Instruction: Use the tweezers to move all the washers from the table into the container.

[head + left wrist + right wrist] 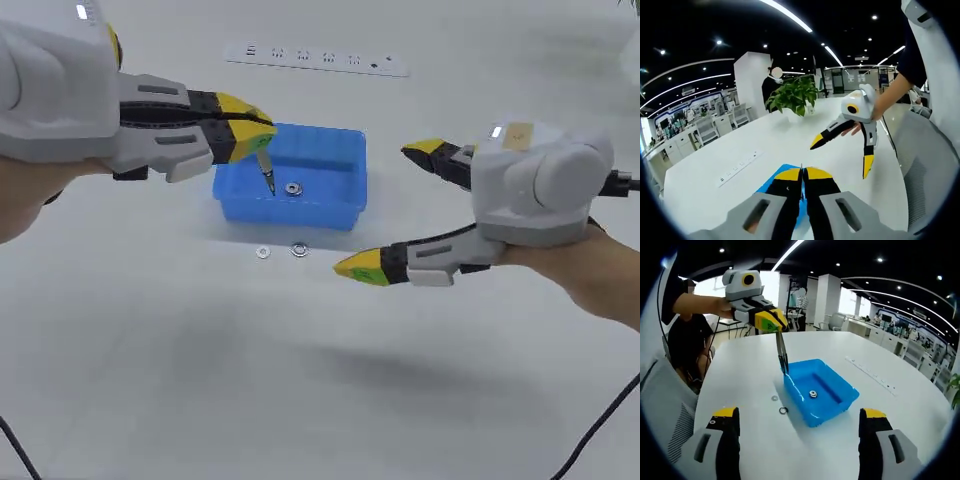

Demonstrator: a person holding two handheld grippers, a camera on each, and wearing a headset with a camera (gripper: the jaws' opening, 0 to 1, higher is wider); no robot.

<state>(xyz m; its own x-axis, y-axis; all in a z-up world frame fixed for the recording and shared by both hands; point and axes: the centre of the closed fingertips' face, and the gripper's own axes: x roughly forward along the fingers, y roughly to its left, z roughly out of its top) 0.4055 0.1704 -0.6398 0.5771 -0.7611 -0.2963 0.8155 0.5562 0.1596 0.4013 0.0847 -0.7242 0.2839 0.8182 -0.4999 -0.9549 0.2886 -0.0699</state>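
A blue container (340, 195) sits mid-table with one washer (292, 188) inside it. Two more washers (262, 252) (299, 249) lie on the white table just in front of its near wall. My left gripper (262, 130) is shut on the tweezers (267, 174), whose tips hang down inside the container, left of the washer there. My right gripper (372, 208) is open to the right of the container and holds nothing. The right gripper view shows the tweezers (781, 352), the container (832, 400) and the two table washers (774, 398) (783, 410).
A white power strip (315, 57) lies on the table behind the container. A potted plant (792, 97) stands at the table's far end in the left gripper view. A black cable (600, 425) trails at the lower right.
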